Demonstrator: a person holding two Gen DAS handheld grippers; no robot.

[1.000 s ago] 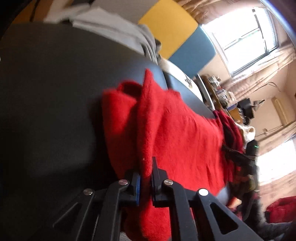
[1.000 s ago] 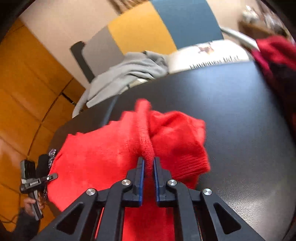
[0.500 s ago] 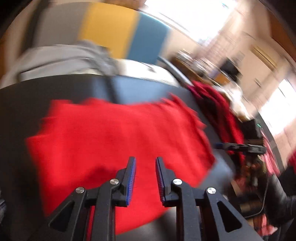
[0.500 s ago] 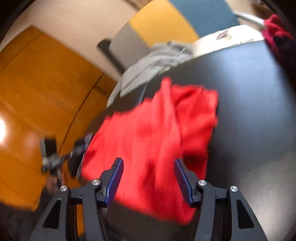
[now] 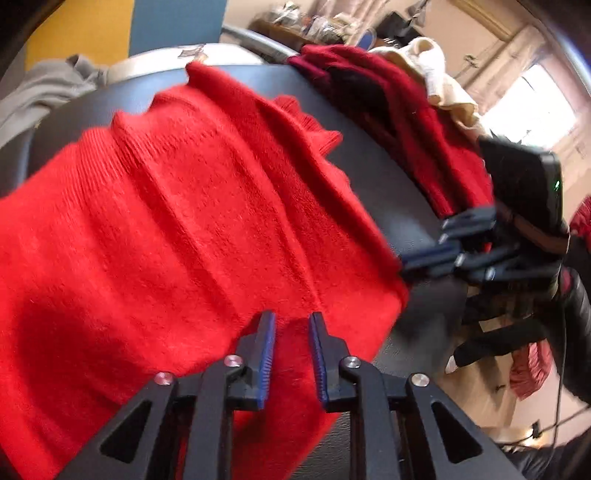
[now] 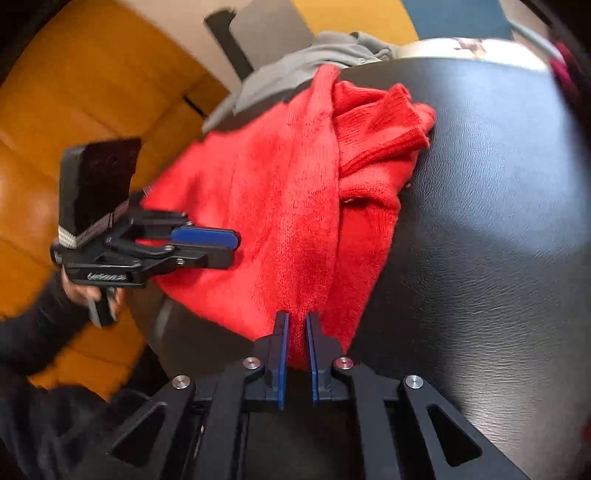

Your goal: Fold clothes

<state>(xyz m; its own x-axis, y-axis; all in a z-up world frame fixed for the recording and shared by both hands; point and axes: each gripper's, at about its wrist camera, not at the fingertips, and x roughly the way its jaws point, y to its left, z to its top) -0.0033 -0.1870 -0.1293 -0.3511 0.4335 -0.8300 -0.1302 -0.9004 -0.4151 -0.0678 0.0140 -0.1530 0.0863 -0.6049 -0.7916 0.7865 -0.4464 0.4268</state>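
Note:
A bright red knitted sweater (image 5: 192, 206) lies partly folded on a black leather surface (image 6: 498, 221). It also shows in the right wrist view (image 6: 280, 192), with a ridge running down its middle. My left gripper (image 5: 291, 325) is open just over the sweater's near edge, with red fabric between its fingers. It appears from the side in the right wrist view (image 6: 221, 245). My right gripper (image 6: 294, 325) is shut on the sweater's near edge fold. It shows in the left wrist view (image 5: 410, 264) at the sweater's right corner.
A pile of dark red and cream clothes (image 5: 406, 92) lies at the far right of the surface. A grey garment (image 6: 314, 59) hangs over the far edge. Yellow and blue chair backs (image 5: 110, 29) stand behind. Orange wood panelling (image 6: 55, 110) is to the left.
Both grippers let go of the raised fold and opened, and the sweater dropped flat. Both have moved to its near edge, and the right gripper has shut on it.

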